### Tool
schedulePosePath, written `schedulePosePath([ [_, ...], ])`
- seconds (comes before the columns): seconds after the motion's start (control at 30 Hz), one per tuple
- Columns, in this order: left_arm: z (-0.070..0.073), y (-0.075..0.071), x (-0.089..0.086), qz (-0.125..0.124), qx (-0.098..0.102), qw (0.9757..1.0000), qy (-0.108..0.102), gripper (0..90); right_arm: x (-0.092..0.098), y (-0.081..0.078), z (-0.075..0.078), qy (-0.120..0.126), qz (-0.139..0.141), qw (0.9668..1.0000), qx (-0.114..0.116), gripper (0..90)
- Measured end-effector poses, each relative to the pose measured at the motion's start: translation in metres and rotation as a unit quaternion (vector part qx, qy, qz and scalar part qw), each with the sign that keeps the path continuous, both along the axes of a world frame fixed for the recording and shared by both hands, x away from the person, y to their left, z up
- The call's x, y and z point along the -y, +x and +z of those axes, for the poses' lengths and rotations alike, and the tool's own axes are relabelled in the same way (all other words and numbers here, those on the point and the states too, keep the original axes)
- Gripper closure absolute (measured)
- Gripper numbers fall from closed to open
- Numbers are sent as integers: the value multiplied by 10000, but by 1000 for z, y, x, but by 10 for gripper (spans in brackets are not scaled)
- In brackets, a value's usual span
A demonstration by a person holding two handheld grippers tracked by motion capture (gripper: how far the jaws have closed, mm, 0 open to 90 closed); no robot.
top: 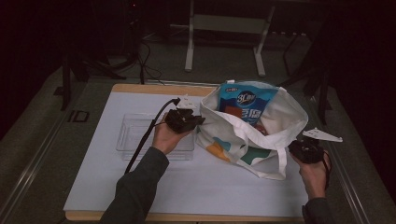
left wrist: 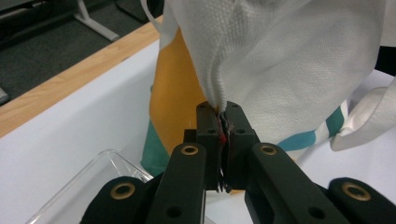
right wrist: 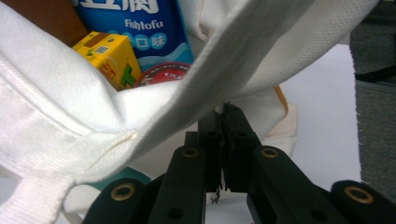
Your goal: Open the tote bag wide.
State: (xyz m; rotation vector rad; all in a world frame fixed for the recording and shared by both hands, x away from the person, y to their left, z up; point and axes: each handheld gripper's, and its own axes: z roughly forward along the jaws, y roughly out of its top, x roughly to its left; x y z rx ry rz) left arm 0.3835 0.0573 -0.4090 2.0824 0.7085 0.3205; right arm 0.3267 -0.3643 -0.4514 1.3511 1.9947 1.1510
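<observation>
We hold the white canvas tote bag [top: 261, 140] open between our two grippers on the white tabletop [top: 196, 186]. The left gripper [top: 198, 122] has its jaws pinched tight on the bag's rim at the left side of the mouth; in the left gripper view the fabric hem runs straight down into the closed jaws. The right gripper [top: 295, 147] is likewise clamped on the rim at the right side, near where a handle strap [top: 282, 161] hangs.

So the bag's mouth stretches between us, its long axis running from the left gripper across and toward us to the right one, and the opening faces up and away. Both hands sit equally at the rim; neither is free to reach in.

Inside, a blue Fishtofu snack bag [top: 246, 105] stands tall, and the right gripper view shows a yellow drink carton [right wrist: 108, 57] and a red round lid [right wrist: 163, 73] below it, both half covered by the rim. A clear plastic tray [top: 140, 135] lies just beside the left hand. We cannot tell what lies deeper in the bag, and the room behind is dark.
</observation>
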Motion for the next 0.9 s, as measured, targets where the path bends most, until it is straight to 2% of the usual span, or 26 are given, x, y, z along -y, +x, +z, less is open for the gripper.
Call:
schedulePosePath([
  [0.1, -6, 3, 1, -9, -113, 9997, 197, 874, -2, 1, -4, -104, 42, 9999, -91, 864],
  [0.2, -16, 5, 3, 14, -234, 9993, 287, 873, -6, 2, -10, -233, 68, 9995, -183, 864],
  [0.33, -29, 10, 5, 70, -373, 9978, 539, 873, -11, 6, -19, -372, 76, 9987, -342, 866],
  [0.5, -36, 14, 6, 103, -524, 9967, 608, 872, -13, 9, -28, -377, 56, 9978, -533, 871],
  [0.6, -38, 14, 9, 82, -549, 9960, 702, 872, -14, 11, -33, -377, 59, 9973, -620, 872],
  [0.9, -45, 15, 15, 151, -614, 9951, 763, 870, -20, 17, -50, -431, 38, 9952, -883, 877],
])
